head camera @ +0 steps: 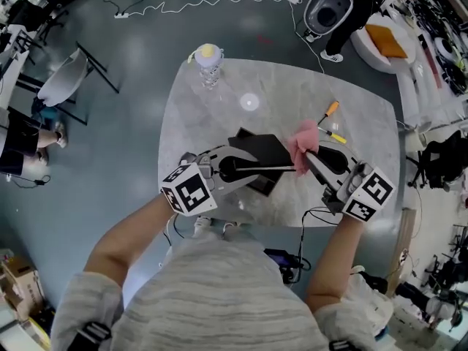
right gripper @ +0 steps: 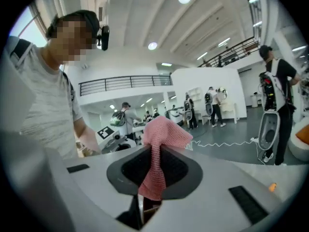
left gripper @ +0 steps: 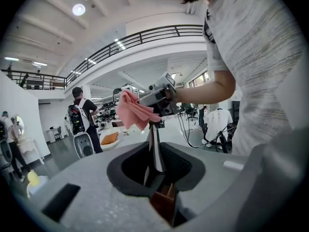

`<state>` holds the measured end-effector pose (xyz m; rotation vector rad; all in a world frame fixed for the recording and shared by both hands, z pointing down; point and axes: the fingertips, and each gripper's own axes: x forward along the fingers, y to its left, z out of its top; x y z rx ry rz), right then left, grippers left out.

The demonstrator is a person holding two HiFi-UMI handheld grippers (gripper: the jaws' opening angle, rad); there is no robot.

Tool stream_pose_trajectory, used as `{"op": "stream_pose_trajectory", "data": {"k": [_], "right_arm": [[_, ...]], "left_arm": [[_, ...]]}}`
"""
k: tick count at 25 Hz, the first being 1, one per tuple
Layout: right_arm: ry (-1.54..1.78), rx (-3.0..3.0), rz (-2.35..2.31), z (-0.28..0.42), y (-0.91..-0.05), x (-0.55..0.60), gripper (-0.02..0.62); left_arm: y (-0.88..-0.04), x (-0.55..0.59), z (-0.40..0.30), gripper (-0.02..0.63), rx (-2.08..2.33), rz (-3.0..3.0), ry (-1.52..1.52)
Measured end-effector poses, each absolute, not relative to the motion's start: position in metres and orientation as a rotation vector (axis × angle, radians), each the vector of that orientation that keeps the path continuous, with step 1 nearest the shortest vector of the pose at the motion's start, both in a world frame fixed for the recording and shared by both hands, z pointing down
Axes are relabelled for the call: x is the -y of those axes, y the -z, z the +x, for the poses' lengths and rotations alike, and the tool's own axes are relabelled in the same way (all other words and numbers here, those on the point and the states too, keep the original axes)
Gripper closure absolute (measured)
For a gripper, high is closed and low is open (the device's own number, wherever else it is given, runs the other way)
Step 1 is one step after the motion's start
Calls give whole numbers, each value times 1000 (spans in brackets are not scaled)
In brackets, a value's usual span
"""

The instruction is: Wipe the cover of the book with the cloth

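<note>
My left gripper (head camera: 232,169) is shut on a thin black book (head camera: 262,151) and holds it over the table. In the left gripper view the book (left gripper: 155,151) stands edge-on between the jaws of the left gripper (left gripper: 155,167). My right gripper (head camera: 311,156) is shut on a pink cloth (head camera: 303,142), which hangs bunched at the book's right edge. From the left gripper view, the cloth (left gripper: 133,111) sits just past the book's far end. In the right gripper view the cloth (right gripper: 161,144) drapes out of the right gripper (right gripper: 153,180).
A grey marble table (head camera: 219,108) carries a water bottle with a yellow cap (head camera: 208,63) at the far left, an orange-handled screwdriver (head camera: 330,110) and a yellow pen (head camera: 336,136) at the right. People stand in the hall behind.
</note>
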<state>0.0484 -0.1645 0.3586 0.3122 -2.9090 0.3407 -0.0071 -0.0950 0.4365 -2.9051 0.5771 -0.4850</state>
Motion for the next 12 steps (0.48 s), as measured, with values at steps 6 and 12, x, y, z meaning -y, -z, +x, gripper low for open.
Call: {"op": "stream_pose_trajectory", "data": {"k": [6, 12], "right_arm": [[-449, 3064, 628, 85, -340, 177, 546], [-454, 3072, 743, 115, -338, 167, 546]], "left_arm": [[-411, 141, -23, 532, -645, -2941, 402], [-398, 157, -10, 532, -585, -2959, 388]]}}
